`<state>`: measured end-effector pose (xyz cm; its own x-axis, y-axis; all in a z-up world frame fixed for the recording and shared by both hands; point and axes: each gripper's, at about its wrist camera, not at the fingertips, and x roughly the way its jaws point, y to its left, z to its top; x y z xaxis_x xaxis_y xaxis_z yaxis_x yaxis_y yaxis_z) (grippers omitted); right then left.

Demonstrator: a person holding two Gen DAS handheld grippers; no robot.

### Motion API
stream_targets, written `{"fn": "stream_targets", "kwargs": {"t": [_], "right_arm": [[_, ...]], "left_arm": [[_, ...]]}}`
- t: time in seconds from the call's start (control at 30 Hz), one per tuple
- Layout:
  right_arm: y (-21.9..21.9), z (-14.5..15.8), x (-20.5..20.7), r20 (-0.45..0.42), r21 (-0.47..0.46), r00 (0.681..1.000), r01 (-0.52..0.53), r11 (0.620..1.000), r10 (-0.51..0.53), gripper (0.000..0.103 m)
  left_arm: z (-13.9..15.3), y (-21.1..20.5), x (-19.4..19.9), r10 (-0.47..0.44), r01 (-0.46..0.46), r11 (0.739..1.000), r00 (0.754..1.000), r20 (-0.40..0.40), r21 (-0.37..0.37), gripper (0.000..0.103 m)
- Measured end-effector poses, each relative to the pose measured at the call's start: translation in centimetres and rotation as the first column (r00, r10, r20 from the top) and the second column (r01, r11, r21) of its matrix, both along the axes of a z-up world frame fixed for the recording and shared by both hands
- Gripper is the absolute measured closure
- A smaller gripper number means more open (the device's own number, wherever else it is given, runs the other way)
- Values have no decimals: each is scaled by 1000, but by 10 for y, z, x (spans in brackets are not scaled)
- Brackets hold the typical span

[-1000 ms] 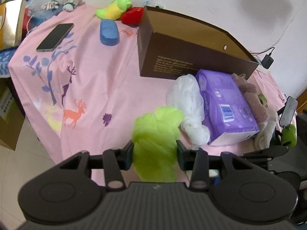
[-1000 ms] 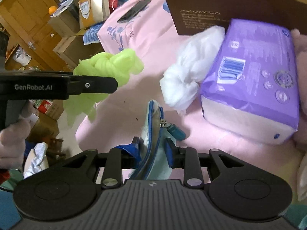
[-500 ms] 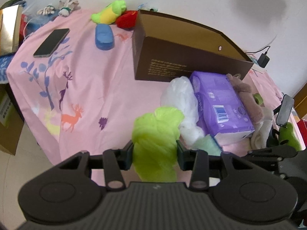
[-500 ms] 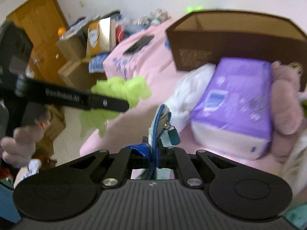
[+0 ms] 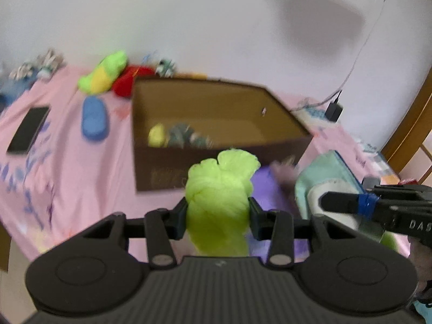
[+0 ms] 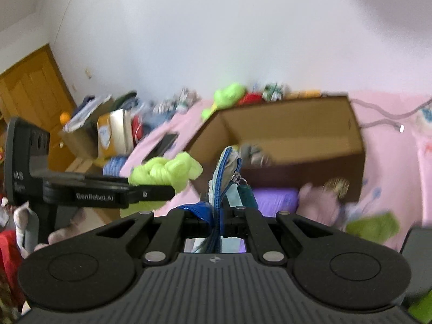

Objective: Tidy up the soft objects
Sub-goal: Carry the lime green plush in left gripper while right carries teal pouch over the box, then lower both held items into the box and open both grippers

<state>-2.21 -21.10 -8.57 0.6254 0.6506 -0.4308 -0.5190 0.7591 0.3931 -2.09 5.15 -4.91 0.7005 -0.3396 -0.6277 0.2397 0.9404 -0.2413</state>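
Both grippers' loads, yarn (image 5: 220, 189) and pouch (image 6: 225, 181), blur; box (image 5: 216, 124) contents indistinct.

The right gripper (image 6: 218, 210) pinches a blue-zippered pouch (image 6: 225, 178) upright before the open brown cardboard box (image 6: 302, 145) (blurred); at left, the left gripper (image 6: 151, 193) clamps lime-green yarn (image 6: 167, 171).
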Motion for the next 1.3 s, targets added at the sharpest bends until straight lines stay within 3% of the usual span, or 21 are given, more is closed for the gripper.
{"fn": "stream_targets", "kwargs": {"t": [0.2,0.4,0.67,0.93,1.03,1.13,1.3], "right_arm": [[-2,25,47,23,33,1000,18,999,-19,103],[11,22,100,-3,-2,999,42,999,-42,103],[24,-11,164,-104,-40,989,101,994,-105,103],[46,-54,194,-210,-80,971,101,992,-115,103],[51,-61,197,-220,-104,968,102,989,-123,103],[55,-58,192,-171,-139,976,109,984,-132,103],[55,-39,157,92,-169,991,114,979,-100,102]], "left_arm": [[31,-18,46,-24,20,999,996,90,41,60],[41,-30,101,-23,19,999,995,97,36,60],[12,-31,164,9,-8,999,1000,-14,38,60],[-31,-23,198,87,-78,994,988,-129,72,60],[-38,-21,201,110,-98,992,983,-145,84,52],[-38,-18,200,123,-113,991,982,-143,74,43],[-35,-10,194,139,-133,990,982,-131,49,40]]}}
